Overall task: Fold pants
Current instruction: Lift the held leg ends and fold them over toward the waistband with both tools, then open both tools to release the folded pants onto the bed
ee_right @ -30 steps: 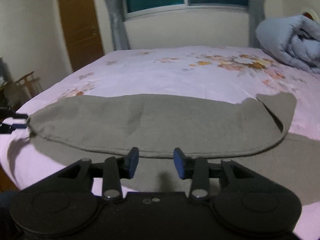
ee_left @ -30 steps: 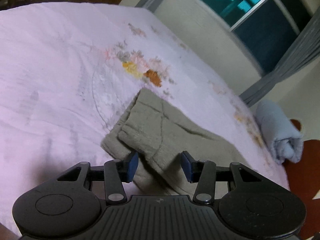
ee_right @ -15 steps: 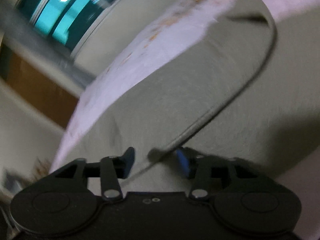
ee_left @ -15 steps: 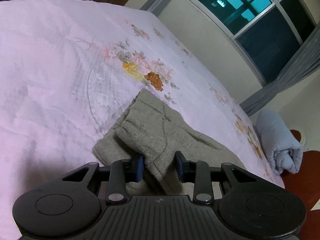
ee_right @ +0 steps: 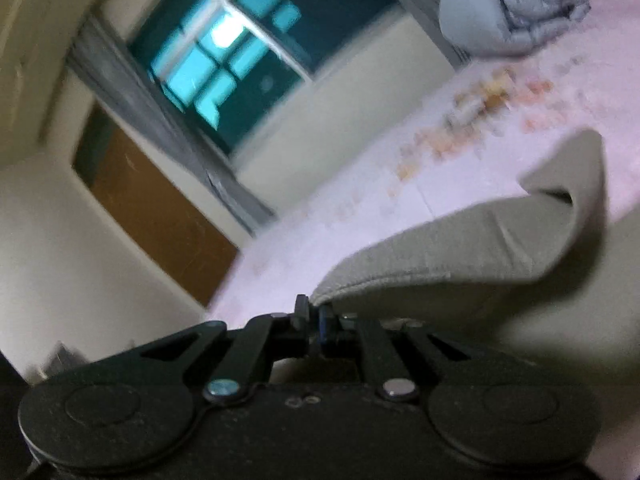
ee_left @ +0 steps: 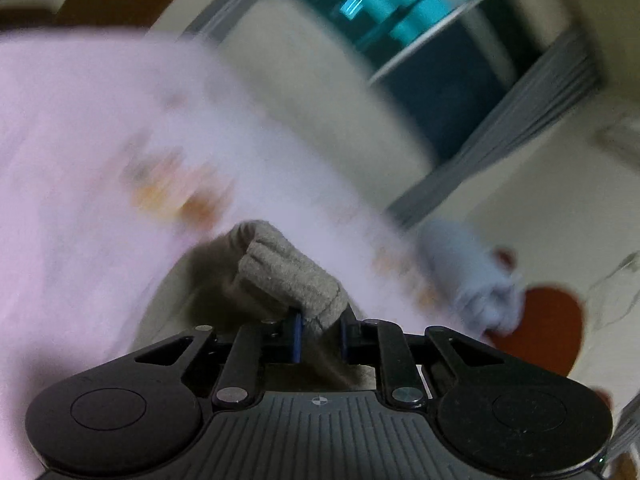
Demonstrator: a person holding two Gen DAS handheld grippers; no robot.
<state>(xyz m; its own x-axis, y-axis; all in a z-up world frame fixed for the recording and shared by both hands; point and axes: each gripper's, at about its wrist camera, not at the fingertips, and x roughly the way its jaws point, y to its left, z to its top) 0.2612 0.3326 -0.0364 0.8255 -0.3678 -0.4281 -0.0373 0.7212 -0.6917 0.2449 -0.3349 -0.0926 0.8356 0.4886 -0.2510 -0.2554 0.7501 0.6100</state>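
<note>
Right wrist view showed the bed [ee_right: 320, 216], pink and flowered, beyond the fingers; soft grey pants [ee_right: 472, 248] draped limply from the right gripper [ee_right: 314, 314], pinching a hem edge. Left gripper [ee_left: 320, 334] pinched a bunched, fuzzy fold [ee_left: 288, 276]. Light, floppy cloth probably handles best by seams.

Tilted wrist views — shared bed [ee_left: 60, 128], window [ee_right: 224, 64]

One pants [ee_left: 288, 272], two tongs [ee_left: 320, 338].
</note>
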